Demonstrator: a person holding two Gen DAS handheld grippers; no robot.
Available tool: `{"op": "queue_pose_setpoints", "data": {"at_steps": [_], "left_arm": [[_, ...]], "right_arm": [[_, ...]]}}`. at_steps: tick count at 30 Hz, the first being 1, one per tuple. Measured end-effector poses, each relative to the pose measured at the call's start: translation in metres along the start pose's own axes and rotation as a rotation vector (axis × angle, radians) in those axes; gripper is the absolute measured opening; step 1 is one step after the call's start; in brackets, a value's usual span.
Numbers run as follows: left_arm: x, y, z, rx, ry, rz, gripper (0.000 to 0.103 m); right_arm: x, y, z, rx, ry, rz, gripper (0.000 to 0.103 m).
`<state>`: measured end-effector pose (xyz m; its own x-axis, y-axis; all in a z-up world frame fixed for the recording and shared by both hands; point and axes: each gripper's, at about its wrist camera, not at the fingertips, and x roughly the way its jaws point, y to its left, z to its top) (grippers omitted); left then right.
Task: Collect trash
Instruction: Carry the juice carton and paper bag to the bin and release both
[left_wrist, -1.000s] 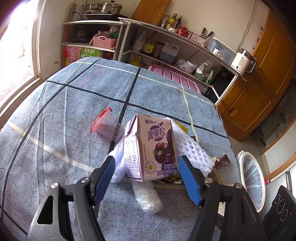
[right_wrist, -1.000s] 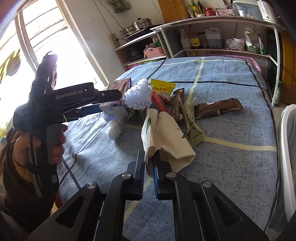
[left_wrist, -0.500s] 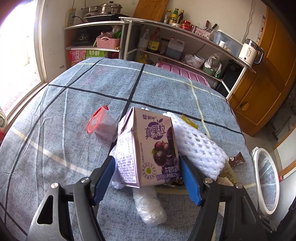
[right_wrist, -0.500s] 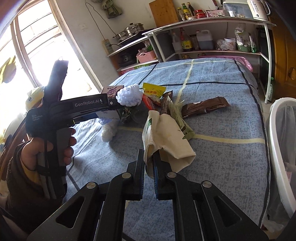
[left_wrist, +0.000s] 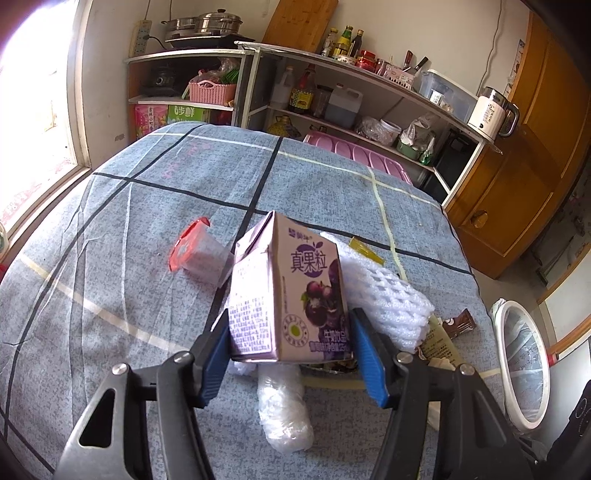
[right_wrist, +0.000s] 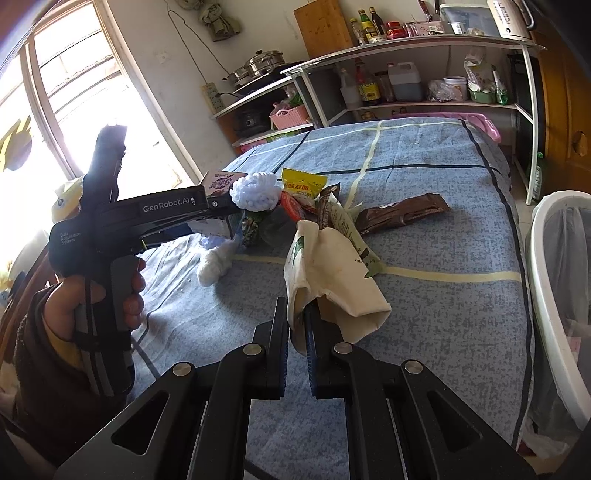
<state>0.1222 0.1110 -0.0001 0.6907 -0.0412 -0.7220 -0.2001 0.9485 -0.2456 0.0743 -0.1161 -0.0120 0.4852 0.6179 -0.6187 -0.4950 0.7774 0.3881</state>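
The left gripper (left_wrist: 290, 352) has just closed onto the light, crushable carton (left_wrist: 291, 291) low on its stiff side panels, with foam netting (left_wrist: 384, 291) at its 3 o'clock, while the right gripper (right_wrist: 295, 325) pinches a limp paper bag (right_wrist: 332, 280).

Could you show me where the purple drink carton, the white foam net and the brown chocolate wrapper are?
purple drink carton (left_wrist: 314, 295), left wrist view, on its front face with the fruit picture.
white foam net (left_wrist: 388, 295), left wrist view, on its meshed top.
brown chocolate wrapper (right_wrist: 402, 216), right wrist view, on its middle.
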Motion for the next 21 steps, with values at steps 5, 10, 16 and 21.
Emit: {"op": "queue_pose_setpoints", "data": {"at_steps": [5,10,16,21], "left_arm": [[-0.014,-0.001,0.003,0.009,-0.028,-0.014,0.063],[-0.030,-0.007,0.003,0.025,-0.056,-0.023,0.063],[-0.048,-0.024,0.003,0.060,-0.075,-0.060,0.063],[-0.058,-0.047,0.001,0.108,-0.084,-0.092,0.063]], "right_arm": [[-0.008,0.002,0.001,-0.001,-0.024,0.001,0.009],[-0.020,0.005,0.005,-0.007,-0.056,-0.002,0.009],[-0.039,0.005,0.007,-0.009,-0.100,-0.012,0.009],[-0.058,-0.001,0.008,0.002,-0.140,-0.034,0.009]]}}
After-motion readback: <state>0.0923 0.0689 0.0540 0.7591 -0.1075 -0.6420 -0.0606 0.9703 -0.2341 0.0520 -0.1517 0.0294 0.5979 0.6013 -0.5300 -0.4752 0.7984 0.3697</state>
